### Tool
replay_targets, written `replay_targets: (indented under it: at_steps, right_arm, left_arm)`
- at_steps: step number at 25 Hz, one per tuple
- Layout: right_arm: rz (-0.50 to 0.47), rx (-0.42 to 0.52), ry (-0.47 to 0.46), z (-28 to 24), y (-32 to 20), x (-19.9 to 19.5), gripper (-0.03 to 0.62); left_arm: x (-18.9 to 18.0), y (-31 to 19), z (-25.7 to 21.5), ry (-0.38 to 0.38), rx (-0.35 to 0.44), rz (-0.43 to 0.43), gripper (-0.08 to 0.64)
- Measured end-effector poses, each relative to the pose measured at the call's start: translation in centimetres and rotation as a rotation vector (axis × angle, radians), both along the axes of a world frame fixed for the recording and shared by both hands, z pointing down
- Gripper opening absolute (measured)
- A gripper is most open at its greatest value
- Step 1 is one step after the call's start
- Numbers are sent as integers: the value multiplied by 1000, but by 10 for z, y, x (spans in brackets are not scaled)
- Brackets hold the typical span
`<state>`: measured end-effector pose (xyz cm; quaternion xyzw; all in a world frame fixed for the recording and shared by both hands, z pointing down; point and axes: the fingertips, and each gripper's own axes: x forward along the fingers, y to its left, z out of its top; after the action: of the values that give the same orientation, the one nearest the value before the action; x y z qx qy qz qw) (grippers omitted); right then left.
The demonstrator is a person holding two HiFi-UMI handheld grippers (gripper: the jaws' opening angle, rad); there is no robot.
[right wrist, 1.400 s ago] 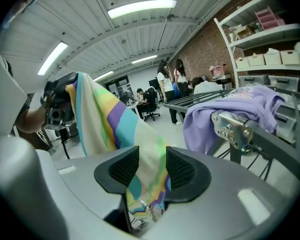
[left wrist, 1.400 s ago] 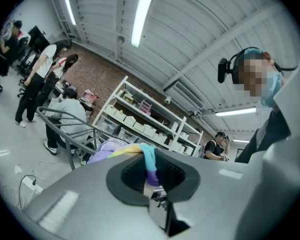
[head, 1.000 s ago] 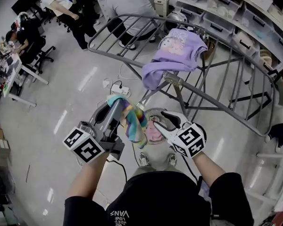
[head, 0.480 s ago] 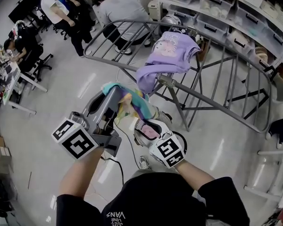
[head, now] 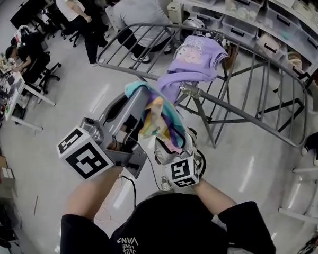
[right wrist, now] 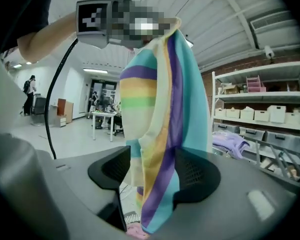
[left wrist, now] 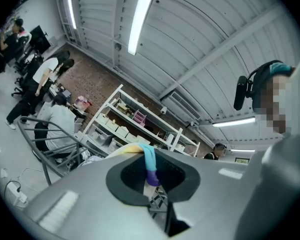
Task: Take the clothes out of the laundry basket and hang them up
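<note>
Cloth: striped in teal, purple, yellow, green and cream, hanging in loose vertical folds. Its top edge is clamped in the closed left gripper, which is held up near the middle of the head view. The lower folds hang between the jaws of the right gripper. These jaws have just been opening and stand wide apart, pads clear of the fabric. The bottom hem drops below the jaws.

The rack stands just beyond the cloth, its near rail running far-left to near-right. A purple shirt is draped over the rail directly beyond the cloth. Rack bars right of the shirt are bare. Open floor lies left of the grippers.
</note>
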<state>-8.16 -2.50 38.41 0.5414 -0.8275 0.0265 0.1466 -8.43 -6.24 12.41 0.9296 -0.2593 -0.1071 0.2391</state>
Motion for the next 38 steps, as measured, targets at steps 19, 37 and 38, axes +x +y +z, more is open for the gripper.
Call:
replay_targets:
  at_steps: [19,37,38]
  right_arm:
    - [173,-33,-83,15,-20,18,36]
    - [-20,-117,-262,-17,5,13,34]
    - [-37,-122,-268,-21,6,13,34]
  left_arm:
    - [-35,-27,29,19,-24,99,21]
    - [-104,-57,32,20,-10,67,21]
    - [-104,-55,29,30,-7,77,21]
